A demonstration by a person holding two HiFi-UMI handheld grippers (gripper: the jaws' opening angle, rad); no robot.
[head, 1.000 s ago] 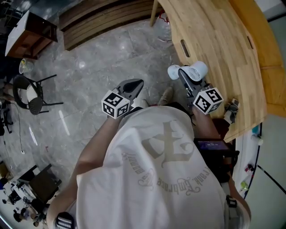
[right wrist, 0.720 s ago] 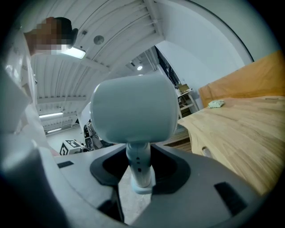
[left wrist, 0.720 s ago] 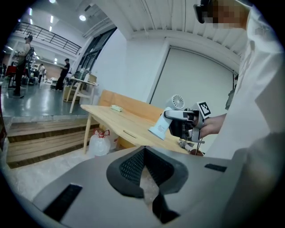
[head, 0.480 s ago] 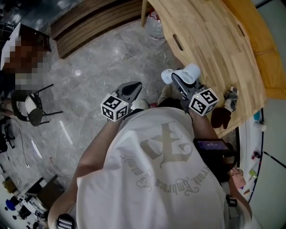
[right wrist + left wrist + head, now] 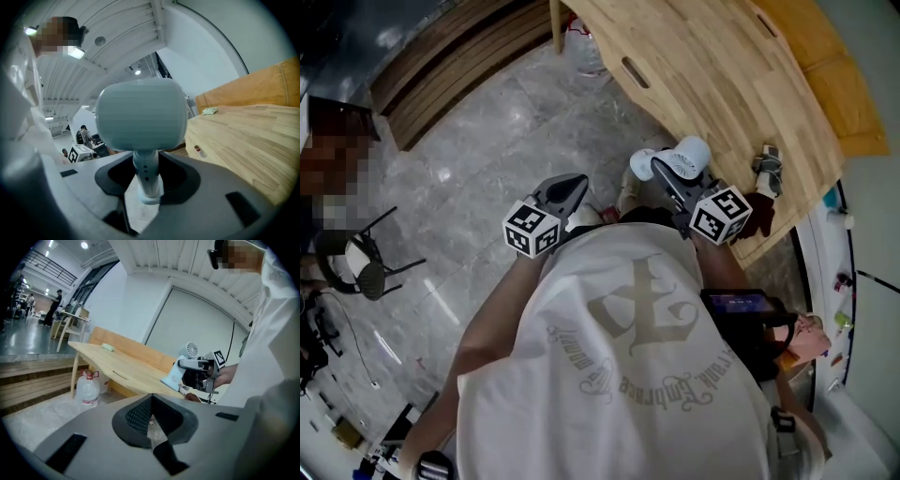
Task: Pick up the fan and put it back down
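Two grippers show ahead of the person's white shirt (image 5: pixel 619 356), both on the floor side of the wooden table (image 5: pixel 722 75); everything here is placed from that table.

Farthest from the table, a black chair (image 5: pixel 356 262) stands on the grey stone floor; a clear water jug (image 5: pixel 87 389) sits on the floor beside a table leg, under the tabletop's far end.

Nearer the table's edge, but well apart from it, the left gripper (image 5: pixel 567 187) hangs over the floor with its marker cube (image 5: pixel 531 231) towards the person; in the left gripper view its dark ribbed pads (image 5: pixel 140 414) meet at the tips, pressed together with nothing between them.

Right at the table's near edge, the right gripper (image 5: pixel 661 169) pinches the fan (image 5: pixel 684 155); in the right gripper view the jaws close on the fan's white stem (image 5: pixel 146 176), the pale rounded head (image 5: pixel 140 115) stands upright above them, and the tabletop (image 5: pixel 243 150) lies just to the right; the stem's foot hangs over floor, not on the wood, so the fan is held in the air beside the table.

On the table, just beyond the right gripper's cube (image 5: pixel 720 214), lies a dark reddish thing (image 5: pixel 761 217); farther along the same edge sits a small grey item (image 5: pixel 766 164), too small to name.
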